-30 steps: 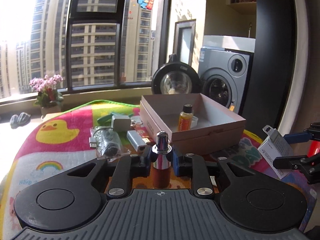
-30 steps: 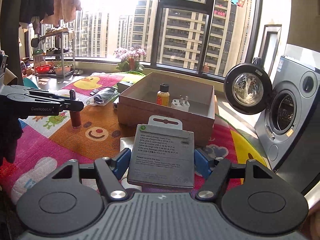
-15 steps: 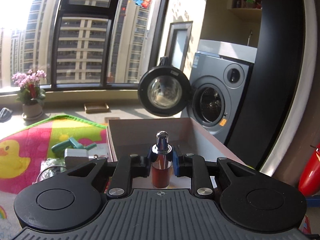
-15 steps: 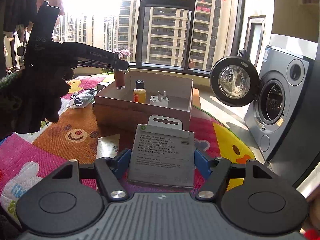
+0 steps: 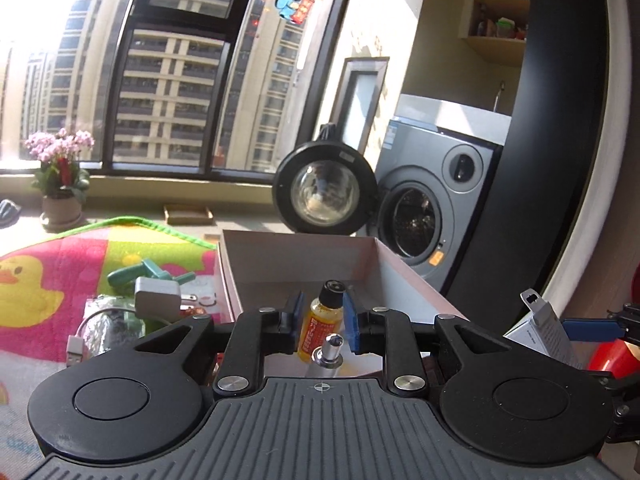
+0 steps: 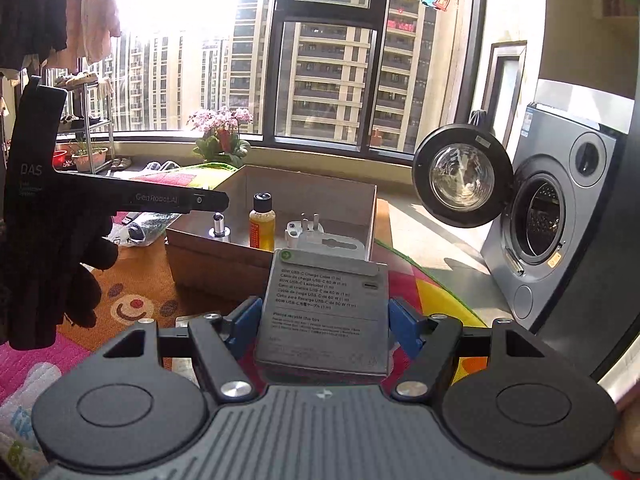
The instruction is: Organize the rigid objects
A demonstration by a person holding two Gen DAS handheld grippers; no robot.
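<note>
An open cardboard box (image 6: 216,254) stands on the play mat. Inside it are a silver-capped brown bottle (image 6: 219,227), a yellow bottle (image 6: 262,224) and a white plug (image 6: 306,234). My left gripper (image 5: 323,320) is open above the box, with the silver-capped bottle (image 5: 329,354) standing free just below its fingers and the yellow bottle (image 5: 322,322) beyond. My right gripper (image 6: 322,322) is shut on a grey USB-C cable package (image 6: 326,306) and holds it in front of the box. The left gripper's arm (image 6: 160,200) shows over the box's left corner.
Left of the box (image 5: 384,264) on the mat lie a white charger (image 5: 157,298), a teal tool (image 5: 144,274) and a bagged black item (image 5: 106,326). A washing machine (image 6: 560,220) with its door open stands right. A flower pot (image 5: 60,184) sits by the window.
My left gripper carried the silver-capped bottle over the box, lowered it in and opened, leaving it standing beside the yellow bottle. My right gripper moved closer to the box with the package.
</note>
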